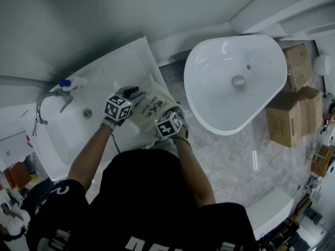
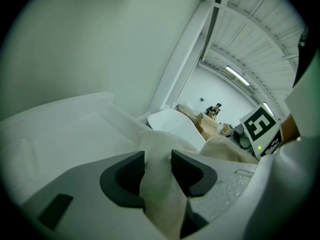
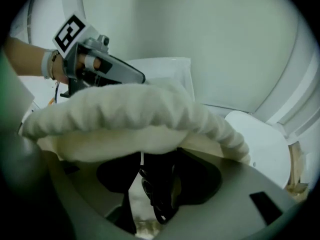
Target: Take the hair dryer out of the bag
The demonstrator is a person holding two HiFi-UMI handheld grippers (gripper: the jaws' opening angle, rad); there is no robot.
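- We're at the sink (image 1: 123, 56), with the bag (image 1: 151, 104) on its edge between both tools. The step, we judge, is opening the mouth to reach the dryer (image 3: 158, 196).
- The left gripper (image 2: 158, 160) has its jaws narrowly apart. A fold of bag cloth runs between them, not visibly squeezed.
- The right gripper (image 3: 159, 159) sits with jaws wide under the bag's bunched rim. A black thing with a looped cord lies between them, the dryer as we reckon. Light shows beside one pad, so there's no firm clamp.
- From above only cloth shows, so the dryer looks to be at the mouth, not out.
- Next, the left should pinch the cloth back. The right should close on the dryer and draw it clear, minding the cord.
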